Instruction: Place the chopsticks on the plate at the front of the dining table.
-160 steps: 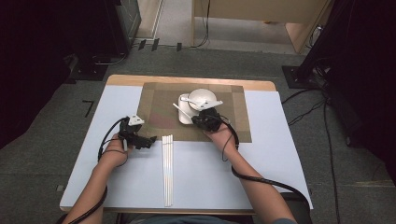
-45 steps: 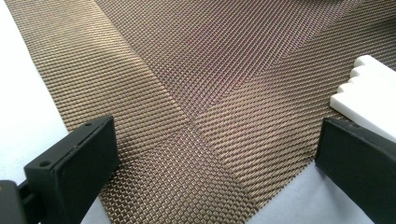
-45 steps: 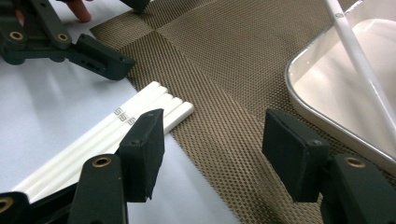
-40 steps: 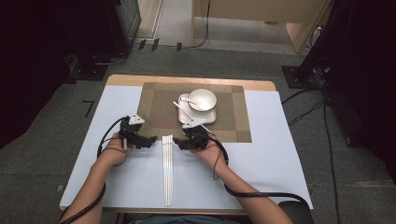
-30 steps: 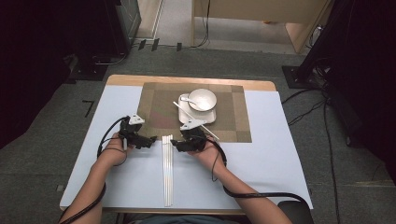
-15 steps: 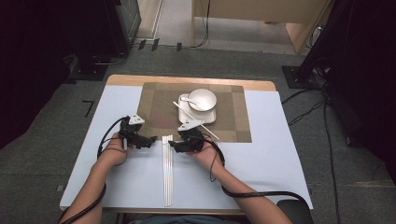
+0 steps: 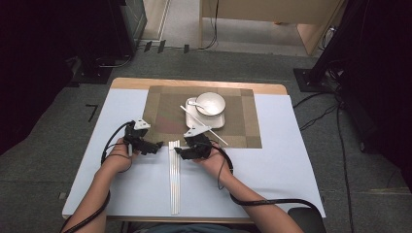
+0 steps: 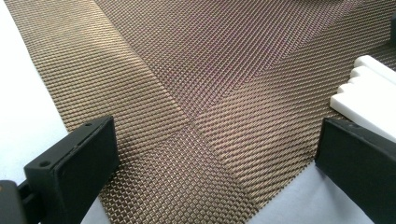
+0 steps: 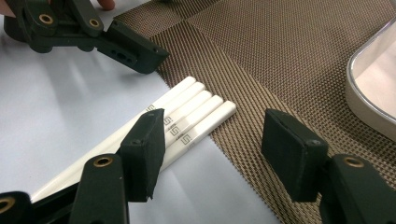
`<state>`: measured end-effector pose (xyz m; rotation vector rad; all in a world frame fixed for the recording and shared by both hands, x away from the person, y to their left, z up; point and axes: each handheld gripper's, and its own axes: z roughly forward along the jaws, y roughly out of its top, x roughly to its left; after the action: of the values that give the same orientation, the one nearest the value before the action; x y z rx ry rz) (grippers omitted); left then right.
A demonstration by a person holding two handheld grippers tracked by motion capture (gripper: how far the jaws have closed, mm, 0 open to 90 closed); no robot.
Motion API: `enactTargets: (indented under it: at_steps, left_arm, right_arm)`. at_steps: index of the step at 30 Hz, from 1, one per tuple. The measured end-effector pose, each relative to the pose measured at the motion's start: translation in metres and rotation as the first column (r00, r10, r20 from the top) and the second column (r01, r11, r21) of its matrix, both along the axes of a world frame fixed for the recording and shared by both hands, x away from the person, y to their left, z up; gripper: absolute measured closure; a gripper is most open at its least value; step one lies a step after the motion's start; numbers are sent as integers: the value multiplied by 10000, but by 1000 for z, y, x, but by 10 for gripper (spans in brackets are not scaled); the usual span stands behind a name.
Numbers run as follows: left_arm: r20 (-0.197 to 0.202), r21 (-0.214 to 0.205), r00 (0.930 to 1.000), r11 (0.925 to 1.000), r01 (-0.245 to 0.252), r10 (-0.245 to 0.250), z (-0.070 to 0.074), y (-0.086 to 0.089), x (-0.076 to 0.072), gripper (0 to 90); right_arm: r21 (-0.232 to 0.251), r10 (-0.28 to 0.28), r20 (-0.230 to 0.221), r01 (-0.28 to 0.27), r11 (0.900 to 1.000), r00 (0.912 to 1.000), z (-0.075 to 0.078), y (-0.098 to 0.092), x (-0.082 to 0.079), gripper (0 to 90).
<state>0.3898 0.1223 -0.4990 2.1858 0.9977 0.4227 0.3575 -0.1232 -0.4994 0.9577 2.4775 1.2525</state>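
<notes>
Right now my right gripper (image 9: 210,154) hangs open over the chopsticks' (image 9: 187,119) far ends; they run lengthwise toward me on the surface (image 7: 291,145), tips at the placemat (image 7: 165,111). My left gripper (image 7: 158,145), open, waits just beside.

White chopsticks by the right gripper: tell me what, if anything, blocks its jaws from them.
Nothing visible blocks them. The right gripper is open just above the tips of the white chopsticks, one jaw over them. The left gripper sits beside the tips, clear of the gap. The plate is off to the side.
</notes>
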Motion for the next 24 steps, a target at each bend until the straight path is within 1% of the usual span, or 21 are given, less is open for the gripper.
enactTargets:
  at_steps: [6, 10, 18, 24]
  left_arm:
    - [-1, 1, 10000, 10000, -1, 1, 0, 0, 0, 0]
    - [2, 0, 10000, 10000, -2, 2, 0, 0, 0, 0]
    - [1, 1, 10000, 10000, -2, 2, 0, 0, 0, 0]
    - [2, -1, 10000, 10000, -3, 3, 0, 0, 0, 0]
  right_arm:
    - [-32, 13, -56, -13, 10000, 10000, 0, 0, 0, 418]
    - [-52, 26, -56, -26, 10000, 10000, 0, 0, 0, 448]
    - [-337, 16, 186, -9, 9994, 9998, 0, -1, -1, 527]
    - [-395, -21, 286, 32, 9992, 9996, 0, -3, 0, 585]
